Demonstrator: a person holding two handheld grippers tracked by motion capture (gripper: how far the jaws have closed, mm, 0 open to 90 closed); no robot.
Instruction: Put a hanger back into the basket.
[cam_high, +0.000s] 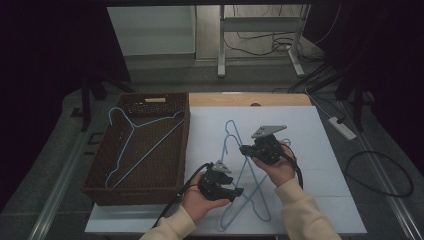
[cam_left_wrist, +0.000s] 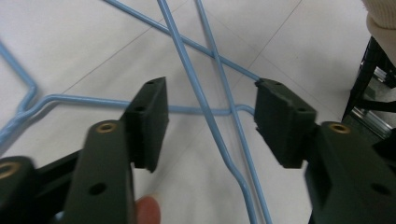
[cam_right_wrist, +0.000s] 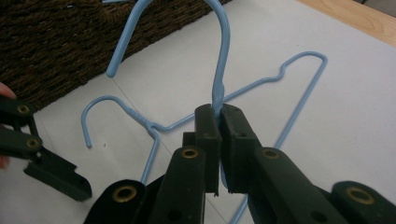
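Two light blue wire hangers lie crossed on the white board (cam_high: 310, 165). My right gripper (cam_high: 243, 149) (cam_right_wrist: 219, 116) is shut on the neck of one hanger (cam_high: 231, 127) (cam_right_wrist: 223, 56), just under its hook, which points toward the basket. The second hanger (cam_right_wrist: 116, 100) rests flat beside it, its hook to the left in the right gripper view. My left gripper (cam_high: 239, 191) (cam_left_wrist: 210, 112) stands open low over the crossed lower wires (cam_left_wrist: 196, 84) of the hangers, one jaw on either side of them. It touches neither hanger.
A dark brown wicker basket (cam_high: 186, 145) (cam_right_wrist: 56, 42) stands at the left of the board, with a third blue hanger (cam_high: 145, 125) lying in it. A wooden strip (cam_high: 250, 99) runs along the far edge. Cables and a power strip (cam_high: 342, 127) lie on the floor.
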